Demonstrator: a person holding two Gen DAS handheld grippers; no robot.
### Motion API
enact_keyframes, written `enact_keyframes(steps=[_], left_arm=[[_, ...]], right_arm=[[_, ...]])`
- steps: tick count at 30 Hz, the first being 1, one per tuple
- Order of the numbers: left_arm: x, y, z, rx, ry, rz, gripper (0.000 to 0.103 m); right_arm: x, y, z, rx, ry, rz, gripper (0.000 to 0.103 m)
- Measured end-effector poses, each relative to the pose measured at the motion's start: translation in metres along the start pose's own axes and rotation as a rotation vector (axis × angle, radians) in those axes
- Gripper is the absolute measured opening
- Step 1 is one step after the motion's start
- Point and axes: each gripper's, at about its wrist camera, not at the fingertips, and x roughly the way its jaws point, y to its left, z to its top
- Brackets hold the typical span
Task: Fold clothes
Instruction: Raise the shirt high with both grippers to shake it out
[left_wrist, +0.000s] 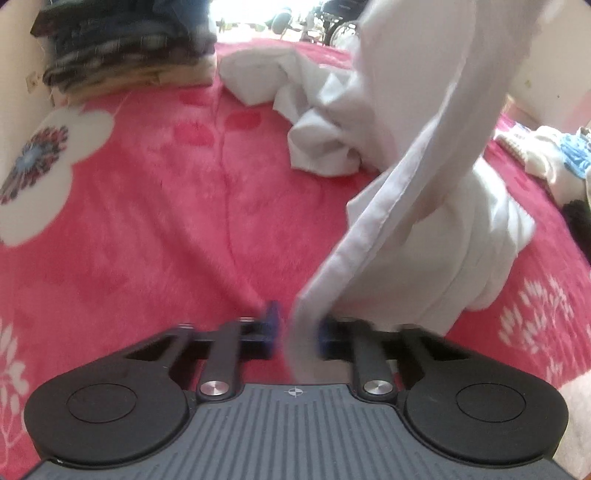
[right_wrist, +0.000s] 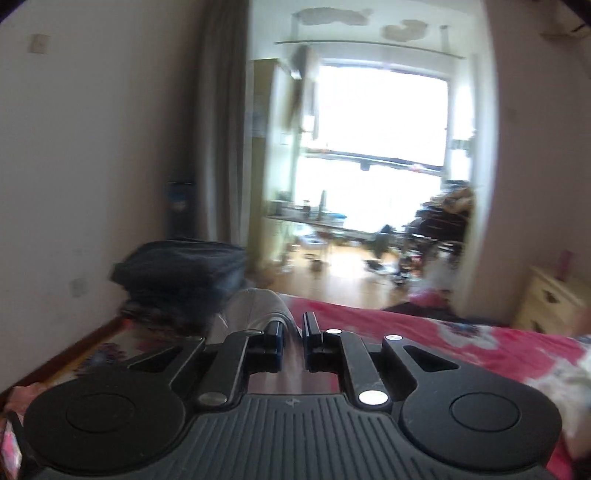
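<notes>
A white garment (left_wrist: 417, 155) hangs from the upper right down over the pink floral blanket (left_wrist: 155, 206), with a crumpled part lying on the bed further back. My left gripper (left_wrist: 297, 326) is low over the blanket, and a hem edge of the garment runs down between its blue pads (left_wrist: 272, 325); the jaws are close around it. My right gripper (right_wrist: 291, 338) is raised and faces the room, shut on a fold of pale cloth (right_wrist: 255, 306) that bulges above its fingers.
A stack of folded dark clothes (left_wrist: 122, 48) sits at the bed's far left by the wall. Other clothes (left_wrist: 546, 155) lie at the right edge. A dark bag (right_wrist: 184, 273), a doorway and a cream drawer unit (right_wrist: 550, 302) show in the right wrist view.
</notes>
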Motion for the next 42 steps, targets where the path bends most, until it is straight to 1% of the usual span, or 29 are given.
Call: enact_keyframes(steps=[2,4,6,8,10,11,13,17,20,22,25,28,30,33,37,40,42], left_arm=[[-0.010,-0.005,0.016,0.016,-0.058,0.020,0.005],[-0.031,-0.006,0.045,0.030,-0.155,0.043,0.004],[-0.065,-0.010,0.084,0.054,-0.290,0.062,0.004],[-0.105,-0.017,0.124,0.084,-0.437,0.076,0.004],[-0.153,-0.028,0.163,0.124,-0.589,0.079,0.004],[-0.180,-0.036,0.179,0.146,-0.662,0.077,0.004],[-0.229,-0.053,0.205,0.189,-0.784,0.085,0.004],[-0.317,-0.090,0.243,0.277,-0.993,0.124,0.004],[-0.369,-0.115,0.256,0.319,-1.096,0.153,0.004],[-0.394,-0.128,0.259,0.334,-1.130,0.155,0.004],[-0.423,-0.142,0.257,0.354,-1.165,0.147,0.004],[-0.433,-0.150,0.246,0.386,-1.177,0.145,0.004],[-0.427,-0.150,0.242,0.395,-1.171,0.122,0.005],[-0.407,-0.146,0.241,0.408,-1.147,0.093,0.005],[-0.388,-0.136,0.229,0.425,-1.092,0.051,0.005],[-0.372,-0.131,0.225,0.432,-1.047,0.017,0.005],[-0.350,-0.131,0.230,0.440,-1.021,0.015,0.005]], right_arm=[[-0.006,-0.017,0.000,0.050,-0.001,-0.054,0.008],[-0.012,-0.044,0.006,0.118,-0.016,-0.112,0.006],[-0.026,-0.074,0.020,0.207,-0.048,-0.143,0.006],[-0.044,-0.101,0.043,0.305,-0.096,-0.142,0.005],[-0.066,-0.122,0.072,0.383,-0.168,-0.130,0.005],[-0.078,-0.129,0.089,0.402,-0.210,-0.127,0.005],[-0.107,-0.132,0.126,0.354,-0.310,-0.141,0.005],[-0.163,-0.135,0.196,0.250,-0.495,-0.175,0.005],[-0.198,-0.137,0.236,0.199,-0.589,-0.203,0.005],[-0.216,-0.139,0.253,0.180,-0.624,-0.218,0.005],[-0.229,-0.143,0.255,0.173,-0.637,-0.228,0.005],[-0.243,-0.146,0.257,0.165,-0.650,-0.238,0.005],[-0.252,-0.148,0.256,0.162,-0.660,-0.242,0.005],[-0.263,-0.148,0.242,0.164,-0.666,-0.228,0.005],[-0.273,-0.149,0.224,0.158,-0.654,-0.219,0.005],[-0.270,-0.149,0.210,0.147,-0.633,-0.226,0.005],[-0.260,-0.153,0.201,0.143,-0.612,-0.238,0.005]])
